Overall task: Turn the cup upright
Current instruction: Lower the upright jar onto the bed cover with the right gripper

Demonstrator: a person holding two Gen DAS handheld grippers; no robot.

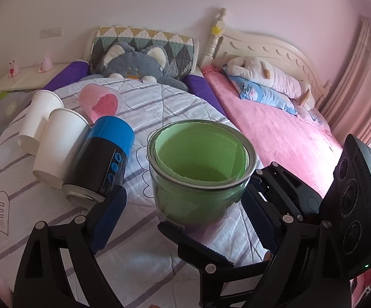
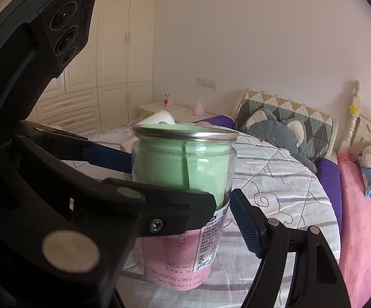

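A glass cup lined with green paper stands upright on the striped quilt, mouth up; in the right wrist view its lower part shows pink paper and a label. My left gripper is open, its blue-padded fingers on either side of the cup, apart from the glass on the left. My right gripper is open around the cup's lower part from the right. Its right finger pad stands just off the glass.
Left of the cup lie a black and blue can, two white paper cups and a pink cup, all on their sides. A grey plush toy and a pink blanket lie behind and right.
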